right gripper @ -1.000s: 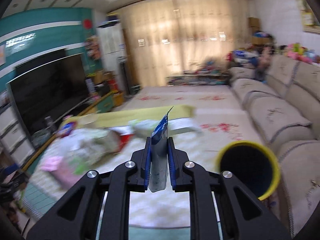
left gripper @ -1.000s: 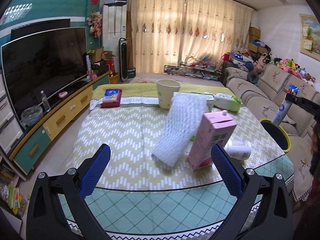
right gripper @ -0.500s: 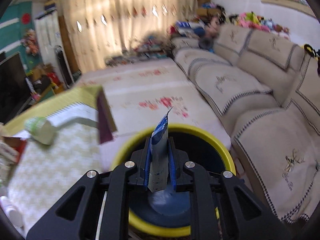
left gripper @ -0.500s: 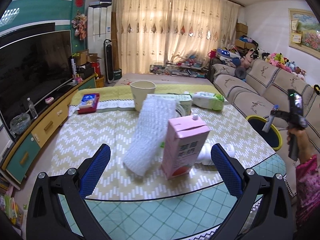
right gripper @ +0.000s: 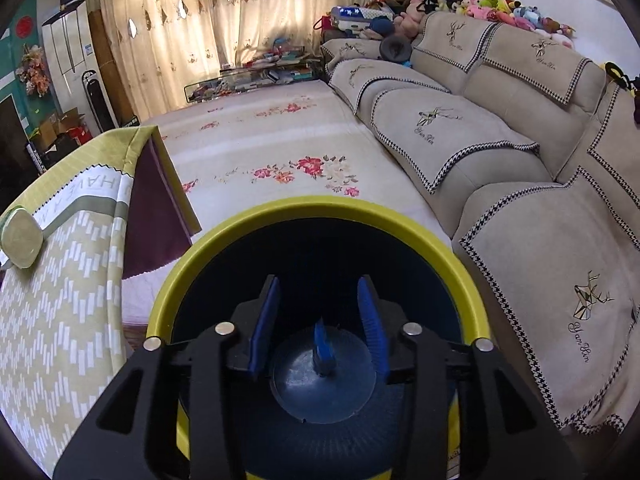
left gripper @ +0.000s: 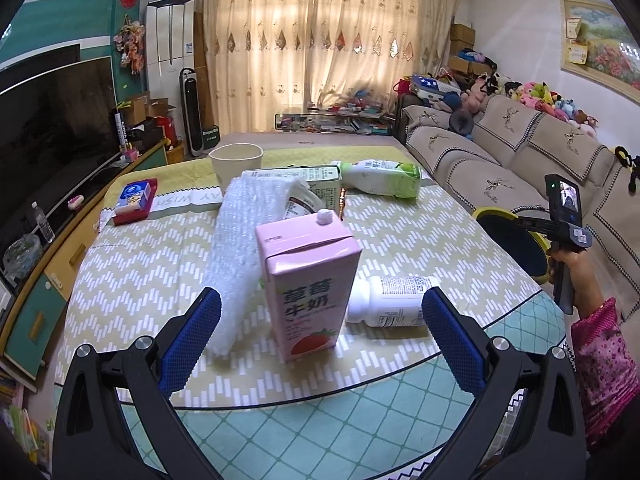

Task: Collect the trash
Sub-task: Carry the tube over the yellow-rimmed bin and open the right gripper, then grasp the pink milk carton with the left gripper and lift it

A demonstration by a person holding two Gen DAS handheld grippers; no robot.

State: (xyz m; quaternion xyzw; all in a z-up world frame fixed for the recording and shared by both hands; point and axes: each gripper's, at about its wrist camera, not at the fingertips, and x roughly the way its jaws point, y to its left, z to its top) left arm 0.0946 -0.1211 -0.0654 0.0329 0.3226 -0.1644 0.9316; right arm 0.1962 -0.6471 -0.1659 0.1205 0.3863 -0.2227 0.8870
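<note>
My right gripper (right gripper: 318, 312) is open over the yellow-rimmed dark bin (right gripper: 224, 236); a blue wrapper (right gripper: 322, 350) lies inside on the bin's bottom. My left gripper (left gripper: 320, 316) is open above the table's near edge. Just beyond it stands a pink milk carton (left gripper: 308, 284), with a bubble-wrap sheet (left gripper: 244, 240) to its left and a white pill bottle (left gripper: 390, 300) lying to its right. A paper cup (left gripper: 236, 164), a green-white box (left gripper: 316, 184) and a green-white bottle (left gripper: 380, 178) sit farther back. The bin (left gripper: 508, 236) shows at the table's right, with the right gripper held over it.
The table (left gripper: 400, 396) has a zigzag cloth. A red-blue box (left gripper: 134, 200) lies at its far left. A beige sofa (right gripper: 500, 152) runs along the right, close to the bin. A TV and cabinet (left gripper: 52, 128) stand on the left.
My right gripper moved over the bin, opened and let go of the blue wrapper, which dropped in. My left gripper moved closer to the pink carton.
</note>
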